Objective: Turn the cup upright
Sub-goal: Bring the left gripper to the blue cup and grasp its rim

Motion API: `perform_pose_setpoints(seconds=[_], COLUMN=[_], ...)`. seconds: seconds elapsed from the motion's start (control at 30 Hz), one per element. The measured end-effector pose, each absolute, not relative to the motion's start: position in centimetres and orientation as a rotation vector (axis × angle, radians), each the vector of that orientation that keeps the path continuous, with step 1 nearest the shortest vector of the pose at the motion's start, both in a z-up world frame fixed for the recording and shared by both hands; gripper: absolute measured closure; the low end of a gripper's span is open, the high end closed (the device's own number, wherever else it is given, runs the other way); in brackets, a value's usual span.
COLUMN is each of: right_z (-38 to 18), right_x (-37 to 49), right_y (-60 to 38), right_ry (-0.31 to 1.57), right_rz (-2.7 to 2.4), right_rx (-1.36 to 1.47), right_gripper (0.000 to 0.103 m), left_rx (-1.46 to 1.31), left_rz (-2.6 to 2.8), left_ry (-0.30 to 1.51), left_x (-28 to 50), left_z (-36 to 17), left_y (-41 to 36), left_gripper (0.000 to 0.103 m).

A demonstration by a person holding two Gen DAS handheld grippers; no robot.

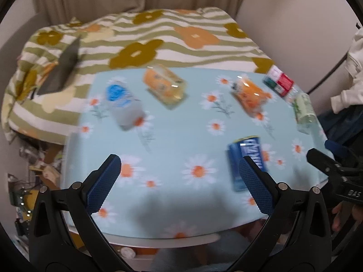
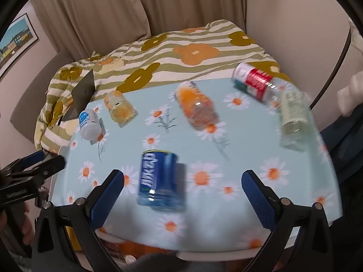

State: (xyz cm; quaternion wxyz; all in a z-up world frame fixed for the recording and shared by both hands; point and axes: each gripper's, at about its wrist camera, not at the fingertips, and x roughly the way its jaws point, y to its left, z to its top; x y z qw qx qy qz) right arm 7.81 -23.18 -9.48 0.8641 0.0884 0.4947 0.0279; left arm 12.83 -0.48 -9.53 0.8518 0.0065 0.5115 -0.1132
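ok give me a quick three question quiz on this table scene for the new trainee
1. True or false: the left claw is shut on the blue can.
2. Multiple choice: the container nearest the right claw is A) the blue can, B) the white bottle with the blue label, C) the bottle with the red label.
3. Fill in: the tablecloth is light blue, printed with white and orange ____.

Key
1. False: both claws are open and hold nothing.
2. A: the blue can lies just ahead of the right claw's left finger; the other two lie farther back.
3. Daisies (flowers).
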Motion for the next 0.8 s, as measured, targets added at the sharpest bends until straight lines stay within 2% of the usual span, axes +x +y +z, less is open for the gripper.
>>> perform_pose_setpoints(seconds=[0.37,0.7,0.8], right_z=[-8.5,-12.6,-13.5], right_x=[10.2,13.4,14.1], right_y=[-29.0,-33.7,-34.1], right_ry=[1.101,1.181,1.197], right_rz=[0.151,0.215,0.230], right_rx=[0.110,0.157,0.152], right_gripper=[0.000,0.000,0.000], left_rx=[-0.081,-0.101,-0.098], left_rz=[-0.206,-0.118,-0.109], left_ry=[1.360,1.565,1.605], left_x=[16.0,18.9,19.5], left_z=[-14.6,-19.9,-20.8], left_y=[-9.2,-12.3,-13.0], left_gripper=[0.000,0.000,0.004])
